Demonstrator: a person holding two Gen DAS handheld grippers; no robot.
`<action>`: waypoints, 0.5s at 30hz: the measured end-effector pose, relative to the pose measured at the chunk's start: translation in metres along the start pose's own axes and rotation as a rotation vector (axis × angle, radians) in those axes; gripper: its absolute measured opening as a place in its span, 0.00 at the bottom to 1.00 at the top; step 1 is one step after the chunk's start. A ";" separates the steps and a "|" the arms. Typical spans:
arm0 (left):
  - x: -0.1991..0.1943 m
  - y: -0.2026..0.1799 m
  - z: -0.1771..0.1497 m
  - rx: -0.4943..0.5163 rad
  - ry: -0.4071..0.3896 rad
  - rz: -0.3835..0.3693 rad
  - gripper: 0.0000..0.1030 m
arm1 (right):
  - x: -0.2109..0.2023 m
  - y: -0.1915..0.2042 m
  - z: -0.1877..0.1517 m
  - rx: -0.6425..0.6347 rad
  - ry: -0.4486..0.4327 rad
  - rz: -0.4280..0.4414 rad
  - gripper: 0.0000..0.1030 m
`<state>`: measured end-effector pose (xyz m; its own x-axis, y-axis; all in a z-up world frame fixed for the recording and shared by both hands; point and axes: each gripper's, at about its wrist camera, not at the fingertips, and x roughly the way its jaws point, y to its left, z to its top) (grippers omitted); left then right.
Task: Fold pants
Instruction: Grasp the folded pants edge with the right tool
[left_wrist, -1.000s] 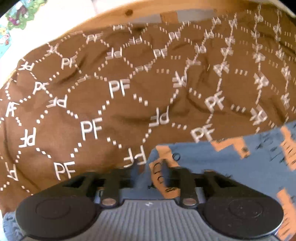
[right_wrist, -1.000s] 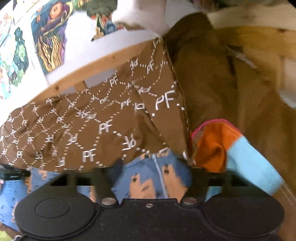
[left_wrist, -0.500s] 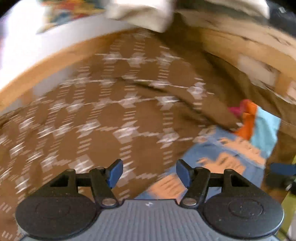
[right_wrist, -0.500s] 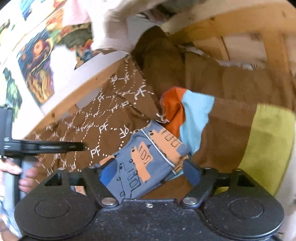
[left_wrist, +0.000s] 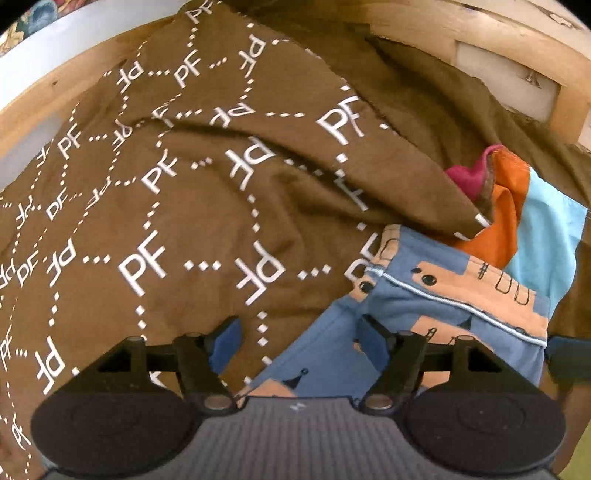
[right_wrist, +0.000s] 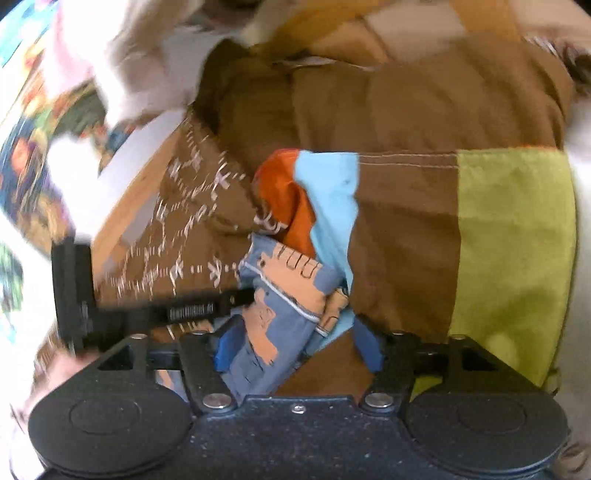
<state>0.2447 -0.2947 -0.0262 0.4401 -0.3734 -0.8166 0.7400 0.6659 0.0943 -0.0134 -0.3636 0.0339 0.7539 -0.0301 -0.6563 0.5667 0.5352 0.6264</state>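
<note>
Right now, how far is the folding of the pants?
Done: the blue pants lie bunched into a bundle on the brown PF blanket.
In hand: nothing; left gripper and right gripper are opening, pads clear.
Left: squaring the rumpled bundle.

From my left camera I see the pants in dusty blue with peach-orange blocks carrying thin black line drawings and dots, plus a pale white-blue piping stripe, lying on a brown blanket printed with white "PF" letters linked by dotted white diamond lines. Beside them I make out a patchwork cloth in orange, light blue, plain brown and lime green, with a magenta edge showing in my left view, and a pale wooden frame behind. My grippers show black linkages with blue pads, the left body grey, the right one speckled dark navy
</note>
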 end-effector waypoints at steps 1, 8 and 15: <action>-0.001 0.001 -0.001 0.001 -0.001 0.001 0.74 | 0.002 -0.002 0.001 0.067 -0.009 -0.003 0.75; -0.001 -0.001 -0.005 0.003 -0.005 0.008 0.74 | 0.009 -0.005 0.002 0.315 -0.085 -0.063 0.75; -0.002 -0.001 -0.007 0.011 -0.022 0.019 0.75 | 0.012 -0.005 -0.005 0.262 -0.096 -0.109 0.49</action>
<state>0.2392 -0.2900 -0.0283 0.4647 -0.3749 -0.8022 0.7369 0.6661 0.1156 -0.0087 -0.3625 0.0211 0.7050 -0.1614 -0.6906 0.7029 0.2888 0.6500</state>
